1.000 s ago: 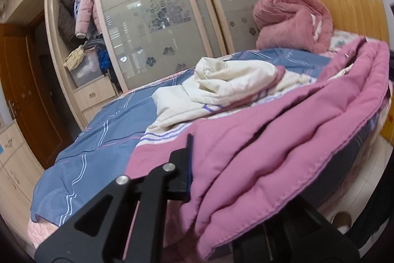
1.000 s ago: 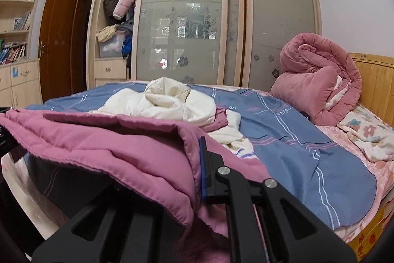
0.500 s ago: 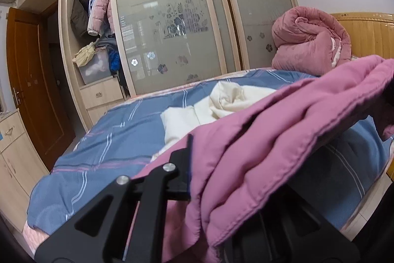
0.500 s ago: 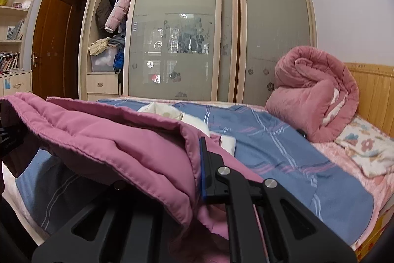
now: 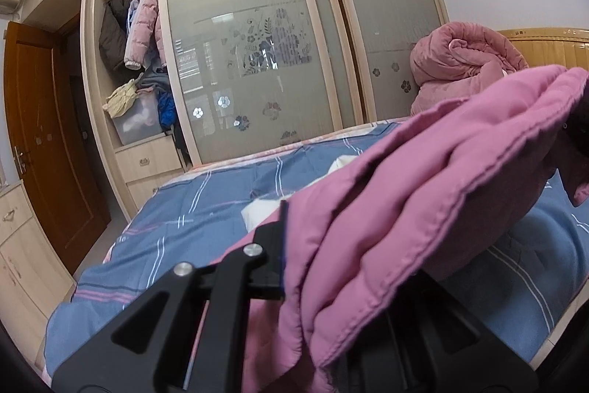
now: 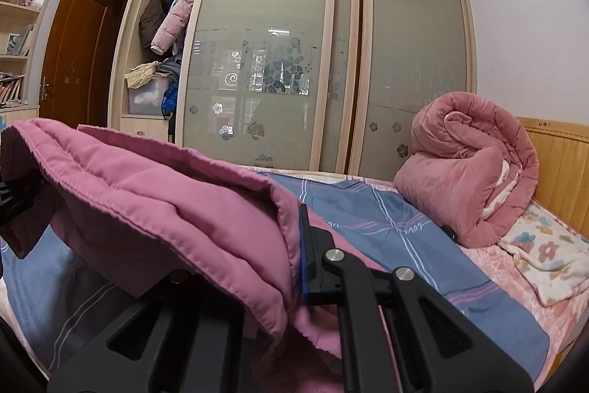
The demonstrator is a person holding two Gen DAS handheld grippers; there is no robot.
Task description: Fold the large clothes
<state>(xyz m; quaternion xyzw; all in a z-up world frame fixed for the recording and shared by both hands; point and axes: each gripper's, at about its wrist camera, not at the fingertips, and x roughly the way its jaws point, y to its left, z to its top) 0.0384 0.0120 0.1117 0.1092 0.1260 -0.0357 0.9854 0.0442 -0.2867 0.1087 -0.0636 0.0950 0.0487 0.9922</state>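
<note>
A large pink quilted garment (image 5: 416,194) hangs in the air above the bed, stretched between both grippers. My left gripper (image 5: 291,245) is shut on one corner of its hem; the cloth drapes over and hides the right-hand finger. In the right wrist view the same pink garment (image 6: 165,201) spans to the left, and my right gripper (image 6: 298,245) is shut on its other corner, the left finger buried in folds. A cream garment (image 5: 261,209) lies on the bed below, mostly hidden by the pink cloth.
The bed has a blue striped sheet (image 6: 390,227). A rolled pink quilt (image 6: 467,172) and a floral blanket (image 6: 545,256) sit by the wooden headboard (image 6: 559,172). Behind stands a wardrobe with frosted sliding doors (image 5: 257,61), and a brown door (image 5: 40,135) at the left.
Both grippers have risen with the pink garment, lifting it off the bed. The cream garment, plainly seen before, is now almost covered from view.
</note>
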